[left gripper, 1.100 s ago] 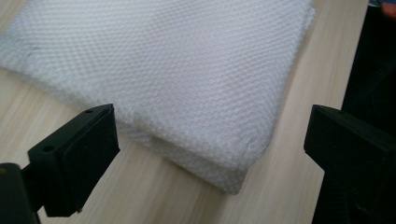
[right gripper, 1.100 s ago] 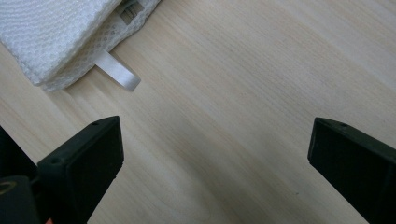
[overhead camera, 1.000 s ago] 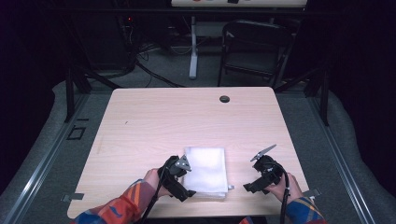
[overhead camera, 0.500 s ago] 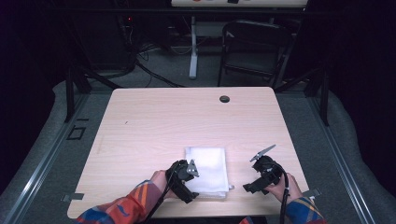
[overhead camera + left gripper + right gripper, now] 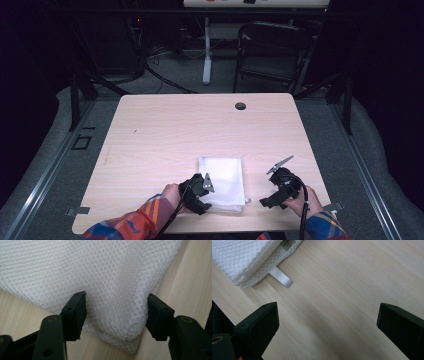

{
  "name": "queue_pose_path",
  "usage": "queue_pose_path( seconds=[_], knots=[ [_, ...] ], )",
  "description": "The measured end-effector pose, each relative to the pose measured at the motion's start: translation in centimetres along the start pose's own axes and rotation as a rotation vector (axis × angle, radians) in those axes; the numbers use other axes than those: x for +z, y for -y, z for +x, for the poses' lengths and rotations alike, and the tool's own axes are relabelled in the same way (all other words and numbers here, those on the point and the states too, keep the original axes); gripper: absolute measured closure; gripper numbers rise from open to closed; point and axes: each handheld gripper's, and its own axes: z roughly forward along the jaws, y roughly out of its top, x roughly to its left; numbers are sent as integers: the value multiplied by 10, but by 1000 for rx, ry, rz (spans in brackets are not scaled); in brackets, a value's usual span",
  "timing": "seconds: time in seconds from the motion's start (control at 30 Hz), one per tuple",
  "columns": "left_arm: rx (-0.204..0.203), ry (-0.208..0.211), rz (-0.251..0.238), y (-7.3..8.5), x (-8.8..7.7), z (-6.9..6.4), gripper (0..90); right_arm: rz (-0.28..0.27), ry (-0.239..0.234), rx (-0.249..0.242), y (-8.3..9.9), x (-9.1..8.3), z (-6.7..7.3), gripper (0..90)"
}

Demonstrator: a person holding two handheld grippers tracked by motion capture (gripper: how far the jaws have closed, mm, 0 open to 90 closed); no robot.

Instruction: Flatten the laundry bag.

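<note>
Mesh cloth (image 5: 223, 181): folded, at the desk's (image 5: 190, 135) 6 o'clock edge. Left claw (image 5: 116, 315) has just been closing around its corner; pinch every layer squarely. Right claw (image 5: 327, 325) spread, idle at the cloth's 3 o'clock.

A lab or studio: a bare table (image 5: 165, 135) inside a dark frame (image 5: 77, 90), floor cables (image 5: 155, 70), a folding chair (image 5: 270, 50).
</note>
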Motion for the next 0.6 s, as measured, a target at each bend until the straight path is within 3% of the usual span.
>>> queue_pose_path(
  seconds=[0.13,0.33,0.5,0.57,0.6],
  knots=[
    [-6,4,4,0,0,0,485,-18,-7,14,1,1,1,38],
    [-8,22,3,0,-1,1,684,-6,1,-1,0,1,1,40],
    [-23,25,-7,1,-4,3,776,-9,-3,-12,-1,0,2,51],
    [-44,45,-26,1,-7,7,783,-14,-12,-15,-1,0,3,62],
    [-61,51,-39,1,-8,8,787,-21,6,-23,-1,-1,4,62]
  ],
)
